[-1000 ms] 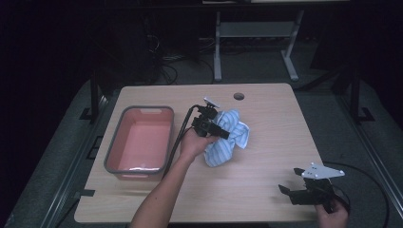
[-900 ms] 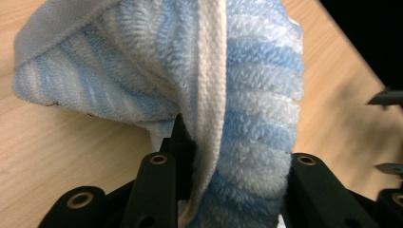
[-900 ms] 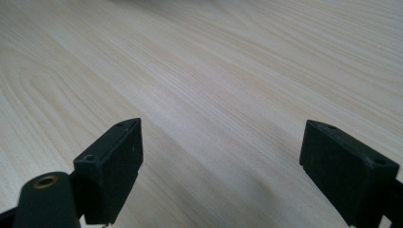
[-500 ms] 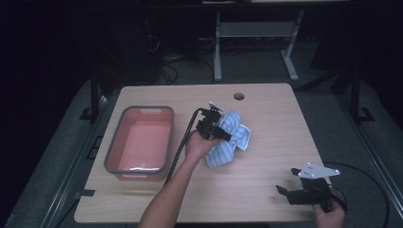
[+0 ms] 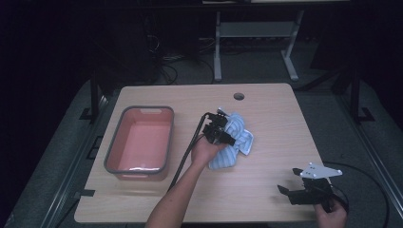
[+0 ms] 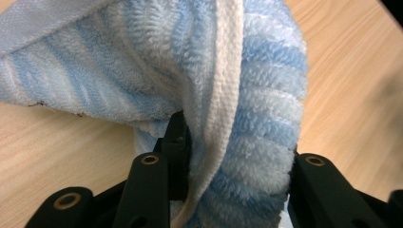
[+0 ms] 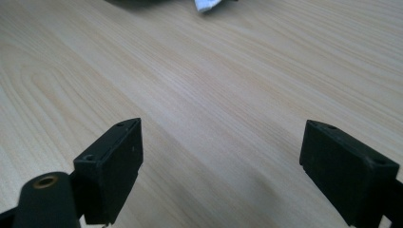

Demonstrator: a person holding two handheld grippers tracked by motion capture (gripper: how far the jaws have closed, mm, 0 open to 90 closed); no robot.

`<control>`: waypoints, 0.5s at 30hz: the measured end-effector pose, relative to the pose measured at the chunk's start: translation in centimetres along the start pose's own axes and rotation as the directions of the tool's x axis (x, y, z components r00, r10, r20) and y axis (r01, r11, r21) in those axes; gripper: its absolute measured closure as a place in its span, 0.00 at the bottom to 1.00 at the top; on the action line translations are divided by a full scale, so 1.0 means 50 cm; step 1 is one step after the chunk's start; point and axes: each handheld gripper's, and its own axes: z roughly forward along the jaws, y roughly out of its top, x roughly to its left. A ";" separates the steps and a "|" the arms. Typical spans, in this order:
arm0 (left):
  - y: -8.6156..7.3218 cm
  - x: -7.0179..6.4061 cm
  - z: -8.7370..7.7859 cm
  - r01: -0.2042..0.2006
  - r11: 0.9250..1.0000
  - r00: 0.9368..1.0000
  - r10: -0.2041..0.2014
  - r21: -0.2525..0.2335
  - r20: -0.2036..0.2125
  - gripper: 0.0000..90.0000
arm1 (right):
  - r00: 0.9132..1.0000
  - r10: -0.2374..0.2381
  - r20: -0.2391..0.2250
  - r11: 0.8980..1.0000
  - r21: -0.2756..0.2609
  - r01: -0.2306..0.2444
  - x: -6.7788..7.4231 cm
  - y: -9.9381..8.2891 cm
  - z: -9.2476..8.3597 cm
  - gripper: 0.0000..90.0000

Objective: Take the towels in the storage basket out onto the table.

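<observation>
Darkness surrounds the pale wooden table (image 5: pixel 266 199) in the high view, with only cables and a grey desk frame faintly readable on the floor behind it. A shallow pink plastic tub with a grey rim (image 5: pixel 140 142) sits on the table's left part. Near the middle lies the crumpled blue-and-white striped terry towel (image 5: pixel 234 140), its left part covered by the left gripper (image 5: pixel 219 131) and the hand holding it; the forearm reaches up from the bottom edge. The right gripper (image 5: pixel 291 189) rests low at the near right corner, its hand cut off by the frame.

From the left gripper view, the black jaws are closed on a thick fold of the towel (image 6: pixel 247 118), whose white hem runs between them; their tips are buried in the pile.

From the right gripper view, the jaws stand wide apart over bare wood, holding nothing, with a scrap of the towel (image 7: pixel 206 4) cut off at the top edge.
</observation>
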 end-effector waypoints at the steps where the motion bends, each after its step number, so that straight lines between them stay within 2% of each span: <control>1: -0.001 -0.001 0.003 -0.006 1.000 1.000 0.006 0.005 -0.010 0.67 | 1.000 -0.004 -0.001 1.000 0.002 0.004 0.000 0.000 0.000 0.15; 2: -0.003 -0.004 0.006 -0.004 1.000 1.000 0.004 0.002 -0.021 0.65 | 1.000 -0.006 0.000 1.000 0.000 0.006 0.001 0.001 0.000 0.15; 4: -0.007 -0.004 0.009 -0.033 0.999 0.999 0.033 0.022 -0.021 0.64 | 1.000 -0.009 0.001 1.000 0.000 0.009 0.002 0.002 0.000 0.15; 6: -0.008 -0.008 0.012 -0.041 0.999 0.999 0.042 0.022 -0.031 0.62 | 1.000 -0.010 0.001 1.000 0.002 0.010 0.003 0.002 0.001 0.15; 7: -0.009 -0.011 0.013 -0.037 0.999 0.999 0.038 0.009 -0.030 0.59 | 1.000 -0.011 0.000 1.000 0.004 0.011 0.004 0.002 0.001 0.15; 15: -0.010 -0.017 0.008 -0.038 0.999 0.999 0.038 -0.001 -0.024 0.43 | 1.000 -0.009 -0.005 1.000 0.000 0.009 0.006 0.004 0.003 0.15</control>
